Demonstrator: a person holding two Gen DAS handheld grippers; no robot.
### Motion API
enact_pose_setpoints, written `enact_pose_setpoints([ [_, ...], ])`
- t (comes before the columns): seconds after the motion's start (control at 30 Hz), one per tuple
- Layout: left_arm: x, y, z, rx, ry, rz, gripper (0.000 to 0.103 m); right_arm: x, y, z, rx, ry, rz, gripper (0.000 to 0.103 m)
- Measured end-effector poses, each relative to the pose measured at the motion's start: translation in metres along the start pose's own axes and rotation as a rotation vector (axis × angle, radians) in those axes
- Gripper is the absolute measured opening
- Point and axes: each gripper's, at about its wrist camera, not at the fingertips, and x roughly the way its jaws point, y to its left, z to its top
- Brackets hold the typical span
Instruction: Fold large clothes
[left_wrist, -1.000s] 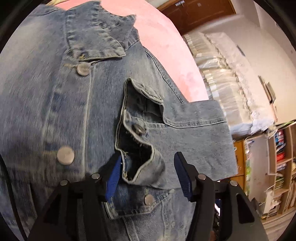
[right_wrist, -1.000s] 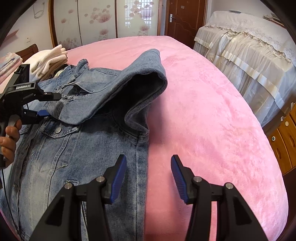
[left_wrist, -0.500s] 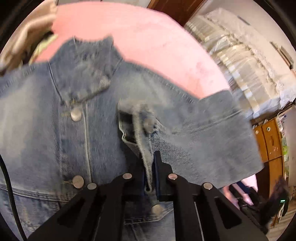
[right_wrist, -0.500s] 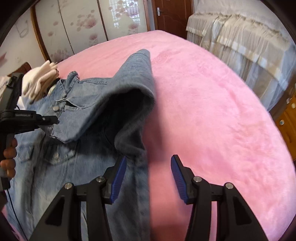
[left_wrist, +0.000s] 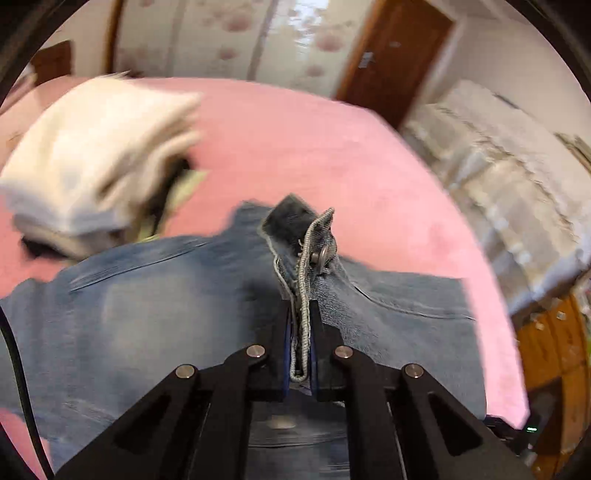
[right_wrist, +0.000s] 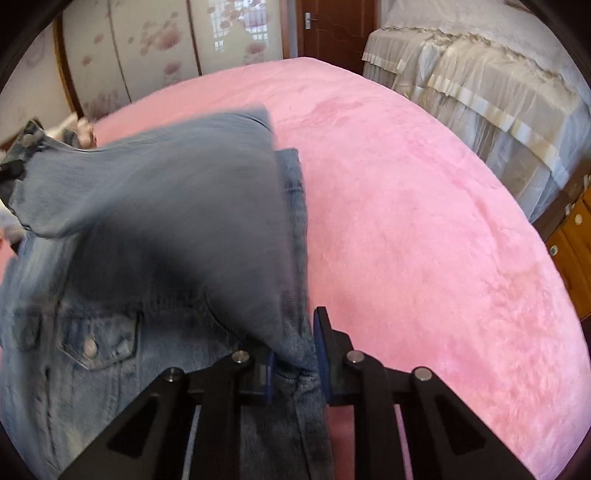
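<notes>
**Cuff and side edge both taken for the fold**

The left gripper (left_wrist: 300, 332) is clamped on the sleeve cuff (left_wrist: 314, 254), lifting it off the denim jacket (left_wrist: 147, 314) spread below on the pink blanket (left_wrist: 332, 147). The right gripper (right_wrist: 295, 354) is closing on the jacket's side edge, probably to anchor it; blur hides contact.

Left claw (left_wrist: 300, 332) clamped on denim jacket (left_wrist: 147, 314) cuff (left_wrist: 317, 240), pink bed (left_wrist: 314, 147), blurry white pile (left_wrist: 92, 162), prob. folded clothes
</notes>
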Motion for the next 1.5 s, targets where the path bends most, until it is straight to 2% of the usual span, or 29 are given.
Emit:
enact_pose_setpoints([
  [0.1,0.029,0.047,-0.018,-0.071,0.095,0.057,0.005,0.003,0.015,-0.003,-0.073,0.009,-0.027,0.018],
  [0.23,0.058,0.076,-0.049,-0.126,0.160,0.064,0.006,0.004,0.026,-0.006,-0.129,0.011,-0.087,0.018],
  [0.37,0.057,0.080,-0.055,-0.160,0.128,0.046,0.006,0.003,0.027,-0.005,-0.149,0.025,-0.113,0.018],
  [0.47,0.058,0.088,-0.056,-0.165,0.164,0.022,0.008,-0.002,0.022,-0.001,-0.175,0.040,-0.104,0.027],
  [0.53,0.051,0.089,-0.055,-0.173,0.169,-0.014,0.008,-0.011,0.017,0.000,-0.171,0.051,-0.052,0.034],
  [0.63,0.040,0.085,-0.061,-0.139,0.168,-0.048,0.008,-0.021,0.013,-0.003,-0.185,0.052,0.006,0.038],
  [0.73,0.047,0.084,-0.063,-0.136,0.200,-0.047,0.011,-0.019,0.019,-0.006,-0.242,0.041,-0.042,0.038],
  [0.8,0.058,0.090,-0.067,-0.178,0.227,-0.043,0.013,-0.014,0.024,-0.009,-0.254,0.052,-0.067,0.038],
  [0.87,0.061,0.096,-0.068,-0.228,0.227,-0.059,0.008,-0.012,0.026,-0.011,-0.240,0.062,-0.067,0.038],
  [0.9,0.059,0.097,-0.067,-0.244,0.220,-0.054,0.007,-0.013,0.026,-0.012,-0.231,0.060,-0.072,0.038],
  [1.03,0.022,0.092,-0.061,-0.252,0.084,0.040,0.005,-0.019,0.023,-0.013,-0.216,0.054,-0.067,0.038],
  [1.07,0.021,0.094,-0.060,-0.240,0.084,0.057,0.005,-0.017,0.024,-0.014,-0.223,0.060,-0.065,0.038],
  [1.13,0.035,0.095,-0.062,-0.192,0.161,0.056,0.007,-0.013,0.025,-0.015,-0.239,0.068,-0.075,0.038],
  [1.23,0.040,0.098,-0.063,-0.160,0.196,0.051,0.011,-0.015,0.022,-0.014,-0.236,0.074,-0.063,0.038],
  [1.3,0.031,0.099,-0.058,-0.152,0.187,0.016,0.024,-0.023,0.016,-0.012,-0.209,0.085,-0.005,0.038],
  [1.37,0.015,0.101,-0.049,-0.130,0.154,-0.028,0.040,-0.035,0.008,-0.009,-0.183,0.099,0.083,0.038],
  [1.47,-0.007,0.104,-0.031,-0.099,0.098,-0.087,0.059,-0.055,-0.004,0.001,-0.156,0.086,0.182,0.039],
  [1.5,-0.010,0.105,-0.024,-0.099,0.079,-0.092,0.061,-0.058,-0.007,0.006,-0.146,0.078,0.195,0.043],
])
